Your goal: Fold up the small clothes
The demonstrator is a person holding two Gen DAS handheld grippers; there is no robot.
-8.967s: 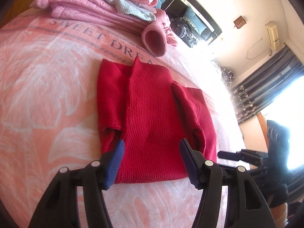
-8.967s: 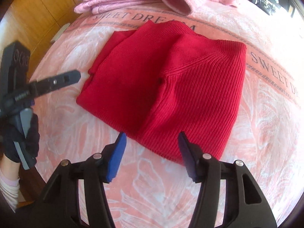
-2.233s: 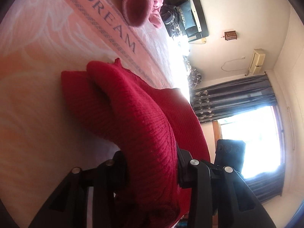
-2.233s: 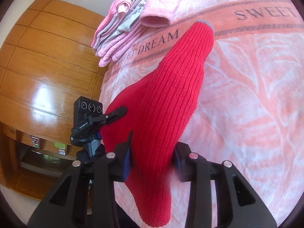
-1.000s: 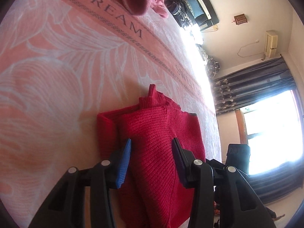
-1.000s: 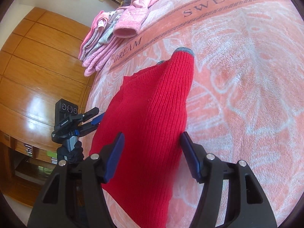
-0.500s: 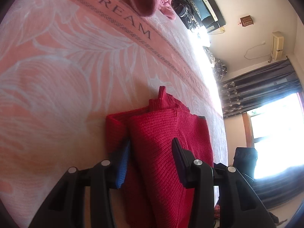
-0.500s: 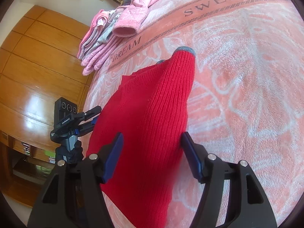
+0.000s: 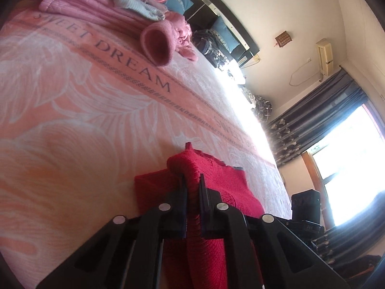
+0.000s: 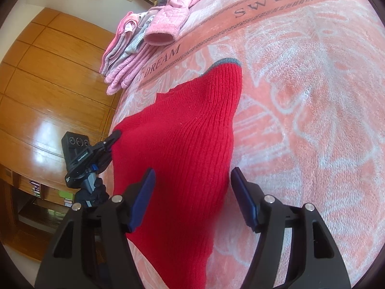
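A folded red knit sweater [image 10: 187,130] with a grey-trimmed cuff lies on the pink bedspread [image 10: 300,96]. In the left wrist view my left gripper [image 9: 192,185] is shut on a raised fold of the red sweater [image 9: 221,180] at its near edge. The right wrist view shows that left gripper [image 10: 108,144] pinching the sweater's left side, held by a dark-gloved hand [image 10: 95,195]. My right gripper [image 10: 192,192] stands open, its blue-padded fingers [image 10: 144,190] straddling the sweater's near end without closing on it.
A pile of pink and striped clothes [image 9: 108,7] sits at the far end of the bed, also seen as the clothes pile [image 10: 144,38]. A wooden wardrobe [image 10: 48,84] stands beyond the bed's left edge. Curtains and a bright window [image 9: 349,149] are to the right.
My left gripper has gone from open to shut, pinching a fold of the red sweater. The right gripper stays open and has barely moved.
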